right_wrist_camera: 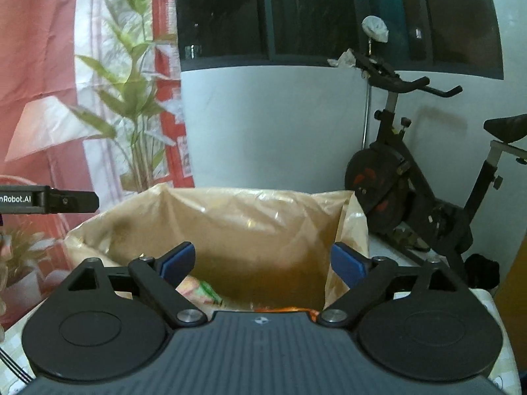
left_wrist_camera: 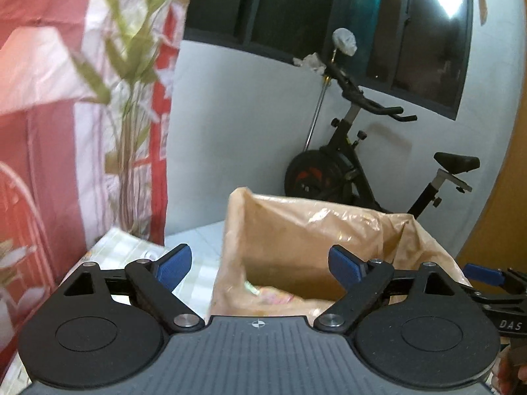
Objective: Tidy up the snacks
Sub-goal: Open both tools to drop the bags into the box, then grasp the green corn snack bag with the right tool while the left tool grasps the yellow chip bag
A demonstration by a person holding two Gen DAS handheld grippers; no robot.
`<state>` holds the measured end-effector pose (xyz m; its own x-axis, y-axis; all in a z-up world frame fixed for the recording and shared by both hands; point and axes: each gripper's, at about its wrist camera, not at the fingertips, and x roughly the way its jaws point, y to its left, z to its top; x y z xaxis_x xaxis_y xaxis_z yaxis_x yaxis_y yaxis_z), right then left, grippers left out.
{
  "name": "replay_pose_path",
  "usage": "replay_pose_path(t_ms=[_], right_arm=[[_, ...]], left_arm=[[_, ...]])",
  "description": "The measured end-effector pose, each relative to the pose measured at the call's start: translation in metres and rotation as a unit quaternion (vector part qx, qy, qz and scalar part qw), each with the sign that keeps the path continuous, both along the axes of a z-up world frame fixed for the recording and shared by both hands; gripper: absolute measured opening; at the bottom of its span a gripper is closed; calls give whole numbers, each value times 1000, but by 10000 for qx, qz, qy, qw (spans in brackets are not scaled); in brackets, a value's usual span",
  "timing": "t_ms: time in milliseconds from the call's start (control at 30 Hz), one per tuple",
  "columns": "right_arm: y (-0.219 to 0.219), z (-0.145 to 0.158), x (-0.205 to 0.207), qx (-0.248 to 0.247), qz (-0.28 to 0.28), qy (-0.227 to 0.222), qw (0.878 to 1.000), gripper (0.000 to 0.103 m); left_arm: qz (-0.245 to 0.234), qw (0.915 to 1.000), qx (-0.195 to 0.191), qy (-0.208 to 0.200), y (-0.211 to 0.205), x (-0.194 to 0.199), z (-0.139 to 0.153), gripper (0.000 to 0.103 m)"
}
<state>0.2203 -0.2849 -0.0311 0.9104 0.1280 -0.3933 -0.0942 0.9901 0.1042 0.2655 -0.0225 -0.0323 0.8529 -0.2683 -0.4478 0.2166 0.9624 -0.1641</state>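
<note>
A cardboard box lined with a tan plastic bag stands on the table, seen in both wrist views. Snack packets lie at its bottom: a pink and green one and an orange one; a pale packet shows in the left wrist view. My left gripper is open and empty above the box's left front edge. My right gripper is open and empty above the box's opening. The right gripper's blue fingertip shows at the right edge of the left wrist view.
A checked tablecloth covers the table left of the box. A red and white curtain and a green plant stand at the left. A black exercise bike stands by the white wall behind the table. The left gripper's body shows at left.
</note>
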Motion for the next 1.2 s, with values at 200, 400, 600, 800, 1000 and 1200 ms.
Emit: replay_pose_path(t_ms=[200, 400, 600, 800, 1000, 1200], right_arm=[[0, 2, -25, 182, 186, 158, 9995, 92], [-1, 1, -50, 398, 258, 109, 9988, 92], [-2, -4, -72, 537, 244, 60, 9982, 92], [2, -16, -100, 473, 297, -82, 9984, 92], [7, -45, -121, 193, 330, 158, 9991, 92], [8, -74, -139, 27, 256, 452, 9986, 92]], left_arm=[[69, 9999, 20, 122, 23, -25, -5, 92], [168, 9997, 31, 159, 40, -45, -12, 91], [218, 9996, 133, 118, 49, -65, -21, 91], [83, 9997, 104, 201, 51, -87, -47, 91], [59, 9982, 54, 597, 49, -101, -87, 91], [37, 9958, 48, 908, 44, -106, -116, 91]])
